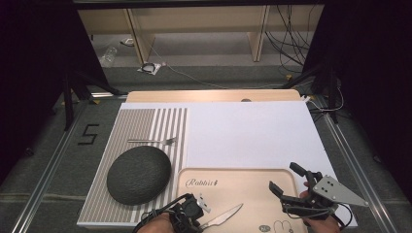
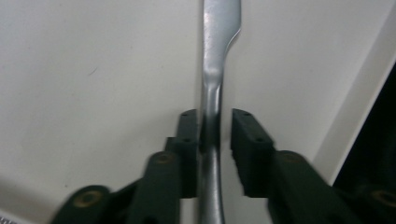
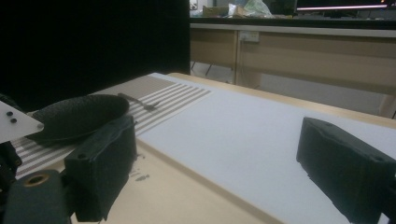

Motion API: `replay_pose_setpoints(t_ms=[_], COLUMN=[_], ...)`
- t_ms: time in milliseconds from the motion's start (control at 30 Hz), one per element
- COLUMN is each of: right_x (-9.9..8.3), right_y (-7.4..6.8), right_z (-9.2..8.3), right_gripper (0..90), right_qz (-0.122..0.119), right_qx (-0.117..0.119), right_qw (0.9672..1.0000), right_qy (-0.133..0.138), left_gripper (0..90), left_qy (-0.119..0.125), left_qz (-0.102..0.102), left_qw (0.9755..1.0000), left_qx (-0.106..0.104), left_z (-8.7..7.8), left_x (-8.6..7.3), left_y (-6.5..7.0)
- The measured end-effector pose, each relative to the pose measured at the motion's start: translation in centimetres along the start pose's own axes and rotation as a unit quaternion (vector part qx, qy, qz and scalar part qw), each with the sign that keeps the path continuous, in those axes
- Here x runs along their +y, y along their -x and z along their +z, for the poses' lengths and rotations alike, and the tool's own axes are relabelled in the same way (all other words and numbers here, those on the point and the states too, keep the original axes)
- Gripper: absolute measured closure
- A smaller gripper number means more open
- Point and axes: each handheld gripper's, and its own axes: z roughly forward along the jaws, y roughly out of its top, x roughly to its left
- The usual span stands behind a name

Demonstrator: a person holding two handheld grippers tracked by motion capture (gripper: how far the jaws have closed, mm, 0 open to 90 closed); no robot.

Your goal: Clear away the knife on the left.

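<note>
On the wooden tray [image 1: 252,182], the table knife [image 1: 224,216] lies between the left gripper [image 2: 216,133] jaws, slightly parted and not pressing. Right gripper [image 1: 287,182] hovers wide open, empty.

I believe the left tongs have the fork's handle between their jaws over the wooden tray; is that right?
Not quite: it is a knife, not a fork, between the jaws of the left tongs over the wooden tray, as the left gripper view shows. The fork lies on the striped mat.
</note>
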Motion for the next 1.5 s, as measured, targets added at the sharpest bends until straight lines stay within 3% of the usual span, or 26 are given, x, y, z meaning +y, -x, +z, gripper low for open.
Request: replay_pose_setpoints(t_ms=[133,267,467,600,800,1200,1500], right_x=[0.0,0.0,0.0,0.0,0.0,0.0,0.0], right_y=[0.0,0.0,0.0,0.0,0.0,0.0,0.0], right_z=[0.0,0.0,0.0,0.0,0.0,0.0,0.0], right_gripper=[12.9,12.9,12.9,12.9,12.9,12.9,12.9], right_qz=[0.000,-0.001,-0.001,-0.001,0.000,0.001,0.001], right_qx=[0.000,0.000,0.000,0.000,0.000,-0.001,-0.001], right_qw=[1.0000,1.0000,1.0000,1.0000,1.0000,1.0000,1.0000], right_qy=[0.001,0.002,0.003,0.002,0.002,0.003,0.003], left_gripper=[44.1,41.2,60.4,74.4,88.3,89.2,89.3], left_qy=[0.031,0.055,0.085,0.099,0.103,0.083,0.064], left_qz=[0.005,0.009,0.032,0.041,0.060,0.080,0.091], left_qw=[0.9993,0.9980,0.9951,0.9936,0.9924,0.9931,0.9930], left_qx=[0.020,0.029,0.041,0.036,0.029,0.022,0.039], left_z=[-0.6,-0.8,-0.8,-0.7,-0.1,1.5,2.1], left_x=[0.3,0.4,0.5,0.6,0.7,1.0,1.0], left_y=[0.2,0.5,0.9,1.0,1.6,2.7,2.8])
